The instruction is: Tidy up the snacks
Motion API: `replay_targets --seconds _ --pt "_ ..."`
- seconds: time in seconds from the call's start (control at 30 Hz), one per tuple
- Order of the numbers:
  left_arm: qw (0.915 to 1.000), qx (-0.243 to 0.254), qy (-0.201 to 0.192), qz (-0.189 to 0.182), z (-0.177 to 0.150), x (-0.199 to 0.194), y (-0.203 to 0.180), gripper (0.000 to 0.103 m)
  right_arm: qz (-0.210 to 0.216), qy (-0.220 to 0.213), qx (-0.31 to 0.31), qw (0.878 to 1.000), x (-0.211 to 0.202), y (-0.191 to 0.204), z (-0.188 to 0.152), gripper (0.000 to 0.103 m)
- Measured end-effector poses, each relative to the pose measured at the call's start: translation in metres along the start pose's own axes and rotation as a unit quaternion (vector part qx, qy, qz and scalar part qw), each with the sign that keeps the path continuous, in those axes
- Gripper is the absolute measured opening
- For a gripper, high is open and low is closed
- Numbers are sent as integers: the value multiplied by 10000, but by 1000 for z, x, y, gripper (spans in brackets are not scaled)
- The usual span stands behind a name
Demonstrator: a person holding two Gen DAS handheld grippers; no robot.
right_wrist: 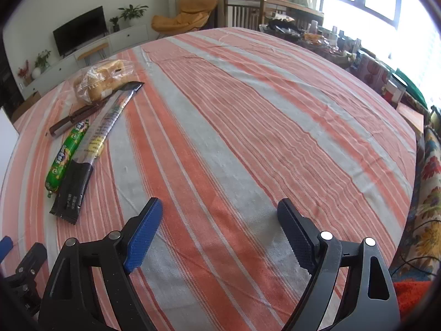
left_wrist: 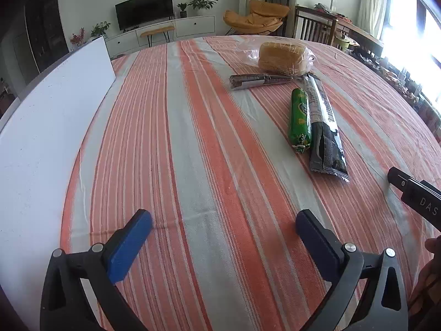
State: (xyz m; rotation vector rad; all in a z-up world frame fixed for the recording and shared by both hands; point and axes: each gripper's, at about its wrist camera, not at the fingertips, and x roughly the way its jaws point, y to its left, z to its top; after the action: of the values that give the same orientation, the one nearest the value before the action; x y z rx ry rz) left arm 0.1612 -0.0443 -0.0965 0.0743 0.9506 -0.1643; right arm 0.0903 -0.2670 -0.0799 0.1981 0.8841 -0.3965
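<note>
Left wrist view: left gripper [left_wrist: 223, 222] jaws apart, nothing between, hovering over striped tablecloth [left_wrist: 193, 138]. 4 snacks clustered beyond it. Landmark: bagged bread [left_wrist: 282, 56]. Small dark bar [left_wrist: 259, 80] just in front of bread, lying crosswise. Long black packet [left_wrist: 325, 127] running from bread toward camera, green sausage stick [left_wrist: 300, 120] touching its left flank. Handling guess: bread light, squashy, film slippery, so pinch bag gently, not loaf. Sausage stick firm, round, likely to roll; grab mid-length across the axis. Long packet light, floppy, crinkly; take near middle to limit droop. White board [left_wrist: 41, 138] far left of bread, seen properly only here.

Right wrist view: right gripper [right_wrist: 219, 212] jaws apart, empty, over bare cloth well right of bread [right_wrist: 103, 81]. Shows yellow print on long packet [right_wrist: 93, 143] and sausage stick label [right_wrist: 67, 154], plus cluttered side table by window, mostly outside the other view. Board only a sliver at left edge.
</note>
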Motion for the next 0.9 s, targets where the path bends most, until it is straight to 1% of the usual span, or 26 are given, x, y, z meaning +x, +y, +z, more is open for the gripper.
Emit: replay_targets --seconds 0.9 --pt "10000 5 2 7 0 0 0 103 38 -2 -14 10000 1 0 1 92"
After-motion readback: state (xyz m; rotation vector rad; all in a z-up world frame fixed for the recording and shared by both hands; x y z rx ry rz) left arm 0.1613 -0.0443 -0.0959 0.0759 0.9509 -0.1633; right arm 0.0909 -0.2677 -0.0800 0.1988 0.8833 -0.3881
